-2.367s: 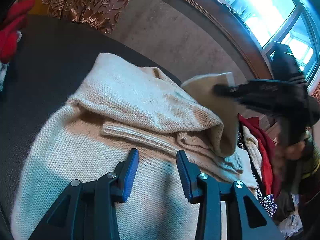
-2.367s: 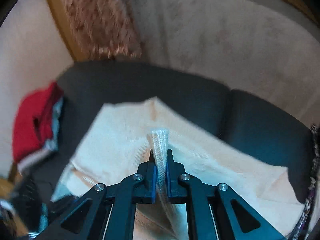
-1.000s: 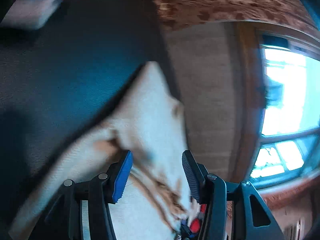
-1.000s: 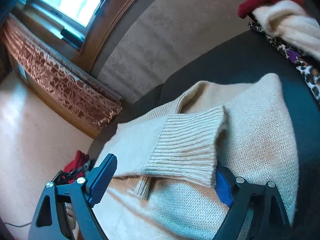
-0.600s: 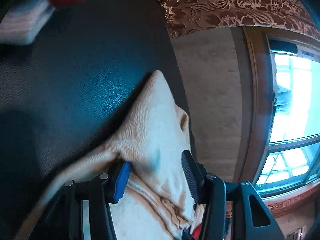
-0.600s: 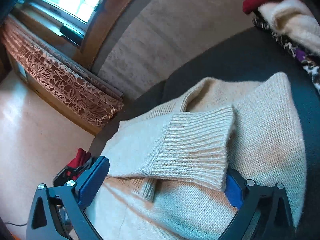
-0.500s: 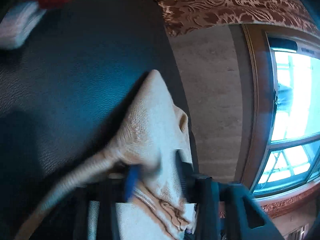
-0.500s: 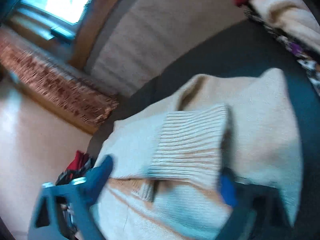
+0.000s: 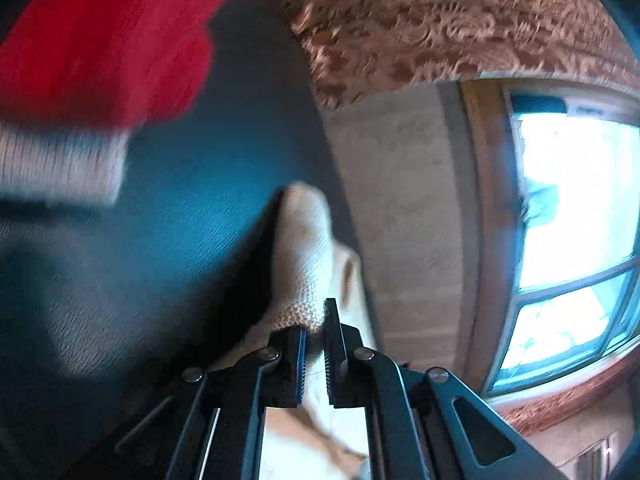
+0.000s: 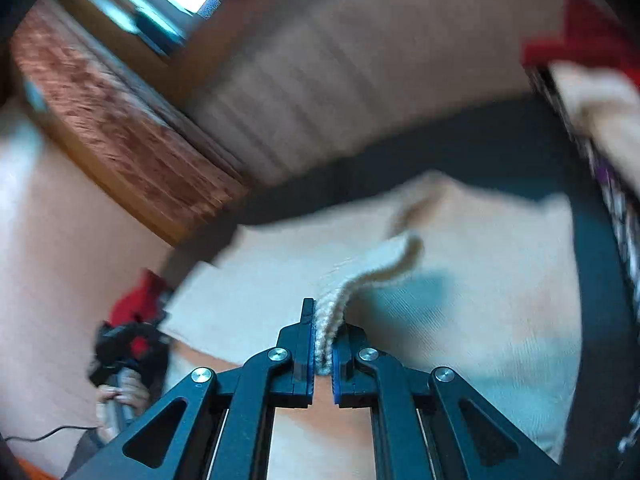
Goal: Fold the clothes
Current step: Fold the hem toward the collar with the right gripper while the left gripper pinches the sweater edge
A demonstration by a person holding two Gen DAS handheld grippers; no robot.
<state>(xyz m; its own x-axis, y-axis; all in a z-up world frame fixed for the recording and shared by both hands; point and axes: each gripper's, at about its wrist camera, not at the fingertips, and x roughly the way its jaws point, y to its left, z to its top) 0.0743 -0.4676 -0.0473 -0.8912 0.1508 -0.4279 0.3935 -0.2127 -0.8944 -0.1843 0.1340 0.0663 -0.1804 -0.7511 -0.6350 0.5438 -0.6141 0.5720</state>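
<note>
In the left wrist view, a fold of the cream sweater [image 9: 304,248] is pinched between the clenched left tongs [image 9: 315,332], ahead of them on the dark couch [image 9: 180,216]. In the right wrist view, the ribbed cuff [image 10: 360,280] is being clamped by the closing right tongs [image 10: 322,336], the sweater body spread beyond. Folding is judged only partly done.
</note>
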